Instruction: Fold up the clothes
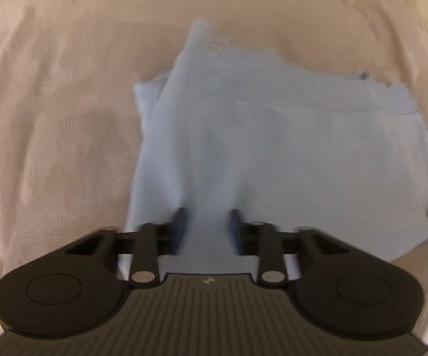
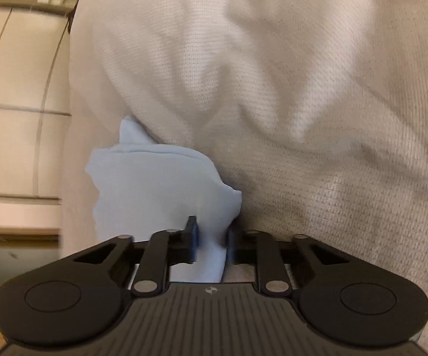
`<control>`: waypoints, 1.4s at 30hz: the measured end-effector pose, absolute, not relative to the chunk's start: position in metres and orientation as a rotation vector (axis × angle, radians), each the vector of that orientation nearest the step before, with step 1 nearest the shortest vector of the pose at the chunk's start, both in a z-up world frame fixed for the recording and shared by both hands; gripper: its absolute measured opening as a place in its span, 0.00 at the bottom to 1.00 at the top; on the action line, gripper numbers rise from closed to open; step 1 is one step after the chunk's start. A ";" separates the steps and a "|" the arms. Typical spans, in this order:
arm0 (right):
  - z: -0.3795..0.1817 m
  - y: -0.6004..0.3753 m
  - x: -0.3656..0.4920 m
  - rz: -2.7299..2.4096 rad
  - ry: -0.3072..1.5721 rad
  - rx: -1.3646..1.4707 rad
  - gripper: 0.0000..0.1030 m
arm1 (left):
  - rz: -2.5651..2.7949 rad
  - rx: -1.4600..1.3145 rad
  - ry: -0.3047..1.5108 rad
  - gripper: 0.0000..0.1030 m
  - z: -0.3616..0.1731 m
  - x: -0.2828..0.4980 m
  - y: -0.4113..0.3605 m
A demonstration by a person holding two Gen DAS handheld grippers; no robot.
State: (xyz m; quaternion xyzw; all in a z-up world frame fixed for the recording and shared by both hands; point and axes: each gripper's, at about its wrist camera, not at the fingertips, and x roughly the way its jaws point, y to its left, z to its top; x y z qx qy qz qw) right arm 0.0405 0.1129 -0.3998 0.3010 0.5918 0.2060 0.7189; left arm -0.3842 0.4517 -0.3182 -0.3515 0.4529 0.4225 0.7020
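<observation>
Left wrist view: the left gripper (image 1: 207, 222) is pitched steeply down, clamped on the light blue garment (image 1: 273, 148). The right gripper (image 2: 211, 231) is angled down, pinching its edge against the white bedding (image 2: 273, 74).

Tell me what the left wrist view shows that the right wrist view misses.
Only the left wrist view shows the light blue garment spread wide and partly folded, with the left gripper closed on its near edge. Only the right wrist view shows the tiled floor beside the bed, and the right gripper clamping a bunched corner. Both show blue cloth on the cream bedspread.
</observation>
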 end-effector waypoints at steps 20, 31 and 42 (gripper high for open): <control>-0.314 0.326 -0.279 1.354 0.335 -0.881 0.10 | 0.768 -1.149 0.736 0.04 -0.289 -0.486 0.486; -0.301 0.293 -0.258 1.345 0.579 -0.788 0.62 | 0.611 -1.271 0.658 0.27 -0.312 -0.461 0.487; -0.331 0.285 -0.105 0.968 1.252 0.007 0.62 | 0.571 -1.378 0.586 0.34 -0.348 -0.433 0.516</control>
